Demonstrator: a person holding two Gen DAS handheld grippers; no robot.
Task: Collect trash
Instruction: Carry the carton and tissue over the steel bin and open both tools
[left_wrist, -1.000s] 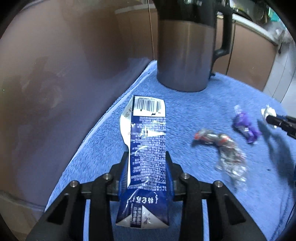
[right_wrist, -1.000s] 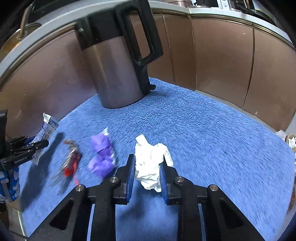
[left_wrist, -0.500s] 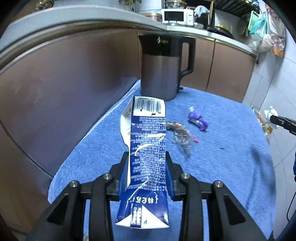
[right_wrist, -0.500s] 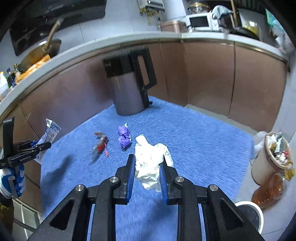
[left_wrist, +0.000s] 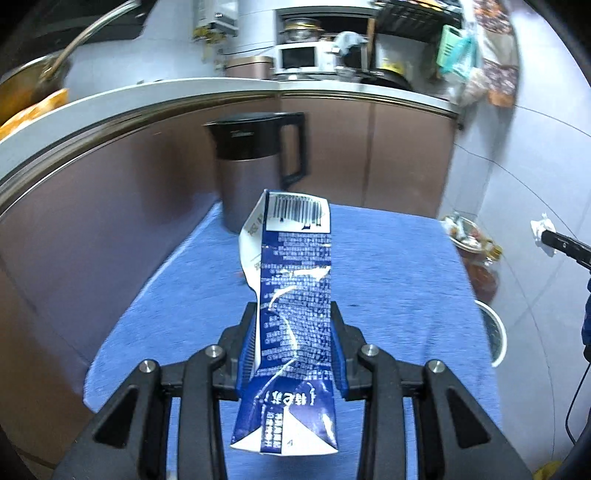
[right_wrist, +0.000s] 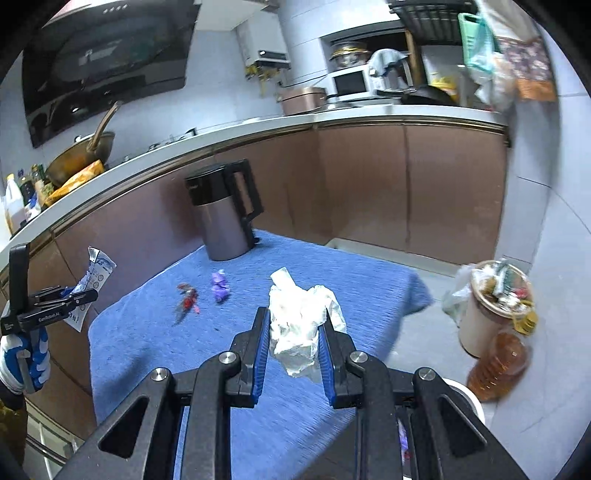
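My left gripper (left_wrist: 293, 325) is shut on a flattened blue and white milk carton (left_wrist: 293, 295) and holds it well above the blue towel (left_wrist: 388, 277). My right gripper (right_wrist: 293, 332) is shut on a crumpled white tissue (right_wrist: 297, 325), also raised above the towel (right_wrist: 147, 350). A purple wrapper (right_wrist: 219, 288) and a red and clear wrapper (right_wrist: 187, 302) lie on the towel. In the right wrist view the left gripper (right_wrist: 72, 297) with the carton (right_wrist: 92, 280) shows at the far left. The right gripper's tip with tissue (left_wrist: 543, 232) shows at the left wrist view's right edge.
A steel kettle with a black handle (right_wrist: 225, 214) stands at the towel's far corner, also in the left wrist view (left_wrist: 255, 166). A full trash bin (right_wrist: 495, 306) and an amber bottle (right_wrist: 498, 365) stand on the floor to the right. Brown cabinets line the back.
Both grippers have risen and pulled back from the towel with their loads. The kettle and wrappers look smaller and farther; the floor bin has come into view.
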